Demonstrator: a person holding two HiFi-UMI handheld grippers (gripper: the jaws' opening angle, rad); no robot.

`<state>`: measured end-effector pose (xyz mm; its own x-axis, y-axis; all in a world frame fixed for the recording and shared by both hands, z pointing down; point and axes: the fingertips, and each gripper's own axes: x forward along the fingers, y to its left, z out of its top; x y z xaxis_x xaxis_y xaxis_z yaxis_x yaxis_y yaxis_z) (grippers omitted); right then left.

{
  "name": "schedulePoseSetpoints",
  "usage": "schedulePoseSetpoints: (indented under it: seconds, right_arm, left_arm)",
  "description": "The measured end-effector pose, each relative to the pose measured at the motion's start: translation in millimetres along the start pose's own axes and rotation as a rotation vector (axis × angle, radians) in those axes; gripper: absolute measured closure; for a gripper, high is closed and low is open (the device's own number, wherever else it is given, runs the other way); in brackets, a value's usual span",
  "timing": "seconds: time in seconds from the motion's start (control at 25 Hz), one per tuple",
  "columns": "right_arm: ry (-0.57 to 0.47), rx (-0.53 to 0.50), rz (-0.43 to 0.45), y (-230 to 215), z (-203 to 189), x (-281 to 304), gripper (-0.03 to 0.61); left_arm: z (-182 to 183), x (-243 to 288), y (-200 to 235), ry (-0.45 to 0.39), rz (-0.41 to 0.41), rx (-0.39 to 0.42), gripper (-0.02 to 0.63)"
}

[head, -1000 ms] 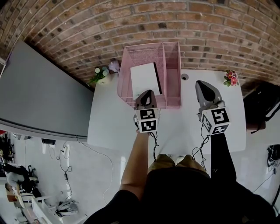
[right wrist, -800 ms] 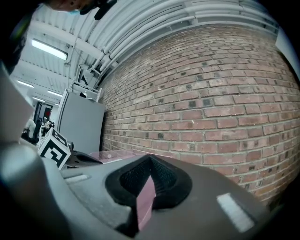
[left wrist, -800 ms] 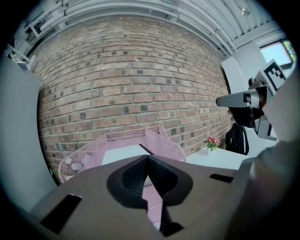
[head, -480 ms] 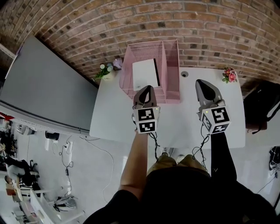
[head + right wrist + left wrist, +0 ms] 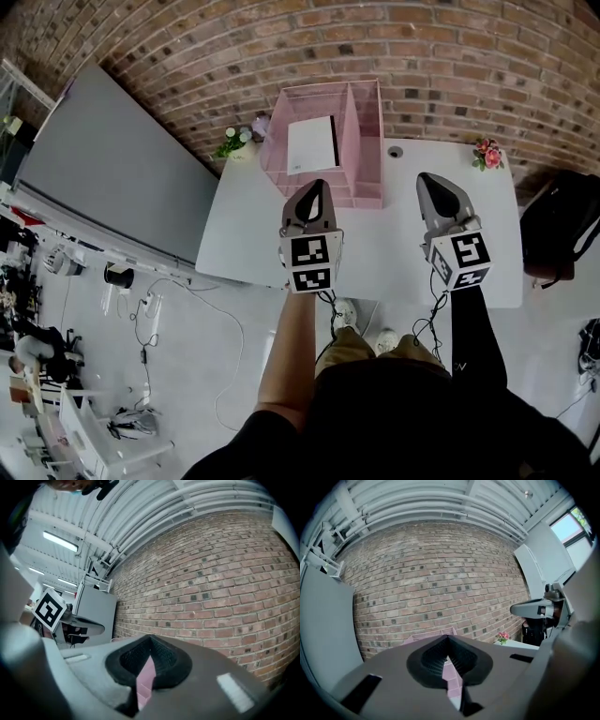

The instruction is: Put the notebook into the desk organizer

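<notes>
I'd draw my closed, empty left hand-held gripper (image 5: 317, 187) and right hand-held gripper (image 5: 430, 179) back level; the notebook (image 5: 311, 143) looks seated in the organizer (image 5: 367, 141).

Bright, even light; strong fisheye bending at the edges.

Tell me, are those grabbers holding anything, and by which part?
Nothing is held: the left gripper and right gripper are both shut and empty. The notebook lies in the organizer.
</notes>
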<state>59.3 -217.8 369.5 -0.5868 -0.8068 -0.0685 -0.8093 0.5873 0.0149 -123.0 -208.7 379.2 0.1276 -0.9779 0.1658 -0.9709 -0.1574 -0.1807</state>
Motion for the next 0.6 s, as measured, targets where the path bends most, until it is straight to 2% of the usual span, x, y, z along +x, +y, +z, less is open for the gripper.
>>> schedulePoseSetpoints:
  seconds: [0.28,0.6]
  right_arm:
    - [-0.026,-0.016,0.051,19.7,12.2,-10.7,0.578]
    - [-0.023,-0.068,0.088,29.9,14.0,-10.9,0.578]
  left_arm:
    - [9.1,-27.5,-13.8,-0.022,0.010,-0.021,0.604]
    - [15.4,-30.4,-22.8,-0.042,-0.008,-0.013,0.604]
